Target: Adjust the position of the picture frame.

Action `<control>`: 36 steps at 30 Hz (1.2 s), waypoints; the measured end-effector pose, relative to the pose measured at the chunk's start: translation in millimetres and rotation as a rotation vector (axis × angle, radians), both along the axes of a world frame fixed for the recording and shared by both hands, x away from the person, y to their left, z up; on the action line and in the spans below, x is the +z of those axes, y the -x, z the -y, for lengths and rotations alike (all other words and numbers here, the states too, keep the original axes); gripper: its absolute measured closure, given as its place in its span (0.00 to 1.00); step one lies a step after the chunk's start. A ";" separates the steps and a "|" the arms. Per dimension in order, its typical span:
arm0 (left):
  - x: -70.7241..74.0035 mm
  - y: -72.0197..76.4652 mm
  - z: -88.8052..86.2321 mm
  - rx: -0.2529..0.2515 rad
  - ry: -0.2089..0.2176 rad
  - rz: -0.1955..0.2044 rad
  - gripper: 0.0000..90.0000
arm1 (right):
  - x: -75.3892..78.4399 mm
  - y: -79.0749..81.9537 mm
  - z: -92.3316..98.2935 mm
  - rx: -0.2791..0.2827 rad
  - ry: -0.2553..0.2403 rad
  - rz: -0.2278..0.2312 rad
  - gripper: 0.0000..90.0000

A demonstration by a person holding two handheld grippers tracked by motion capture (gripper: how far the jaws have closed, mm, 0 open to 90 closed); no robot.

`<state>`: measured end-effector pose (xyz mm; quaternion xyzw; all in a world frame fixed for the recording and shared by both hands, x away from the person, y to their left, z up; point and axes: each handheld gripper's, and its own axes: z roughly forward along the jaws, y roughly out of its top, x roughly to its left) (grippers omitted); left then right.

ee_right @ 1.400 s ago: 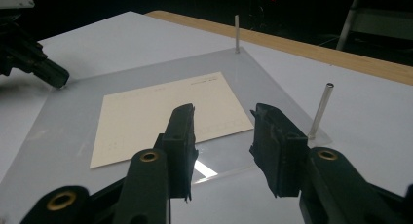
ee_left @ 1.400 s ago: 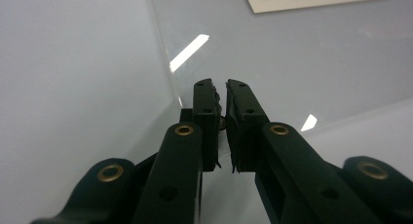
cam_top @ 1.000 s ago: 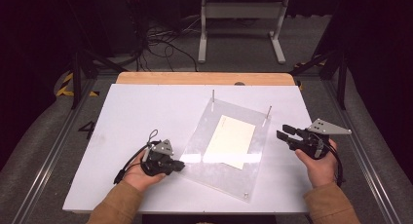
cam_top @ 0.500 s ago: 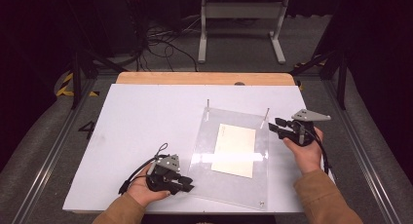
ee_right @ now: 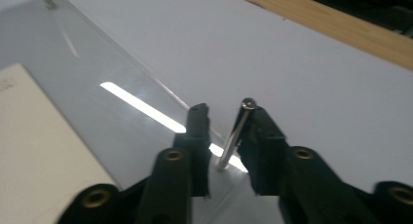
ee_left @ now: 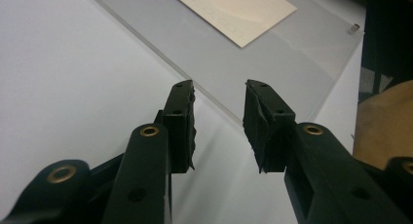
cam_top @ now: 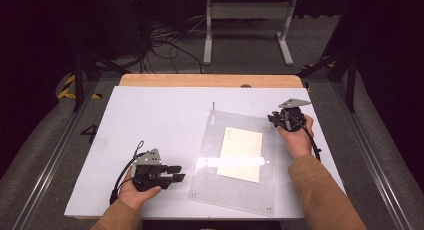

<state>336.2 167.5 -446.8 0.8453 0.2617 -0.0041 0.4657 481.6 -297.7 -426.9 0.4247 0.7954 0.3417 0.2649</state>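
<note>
Right tool [ee_right: 221, 121], moved to the clear acrylic plate's [cam_top: 240, 160] far corner, closing around its upright steel pin [ee_right: 234, 134]; left tool [ee_left: 218, 95] apart beside the plate.

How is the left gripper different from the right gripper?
The left gripper has jaws that have just been opening, with nothing between them; the right gripper has jaws that have just been closing, with a metal pin between them. The left gripper sits just short of the near left edge of the clear plate; the right gripper is at its far right corner. Both are black, hand-held and low over the white table.
</note>
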 end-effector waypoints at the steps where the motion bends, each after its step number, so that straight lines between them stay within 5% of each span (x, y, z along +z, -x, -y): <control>1: -0.1 -0.1 -2.2 0.007 -0.002 0.002 0.72 | 1.2 -1.0 -0.7 -0.012 0.039 0.006 0.91; 4: 0.0 0.7 -6.8 0.036 0.008 0.004 0.72 | 6.9 -6.0 2.4 0.000 -0.024 -0.028 0.94; 16: -2.0 -4.6 -14.6 0.074 0.032 0.000 0.73 | 38.2 -21.2 -47.6 0.110 0.051 0.045 0.94; 24: -1.1 -3.3 -17.3 0.076 0.034 0.004 0.72 | 27.2 -30.1 -79.2 0.163 0.041 0.012 0.94; 30: -1.8 -2.8 -17.6 0.080 0.030 0.009 0.72 | 9.2 -28.3 -72.5 0.151 -0.010 -0.049 0.94; 36: -2.5 -2.0 -14.8 0.081 0.020 0.007 0.72 | 6.0 -25.8 -71.3 0.145 0.006 -0.041 0.92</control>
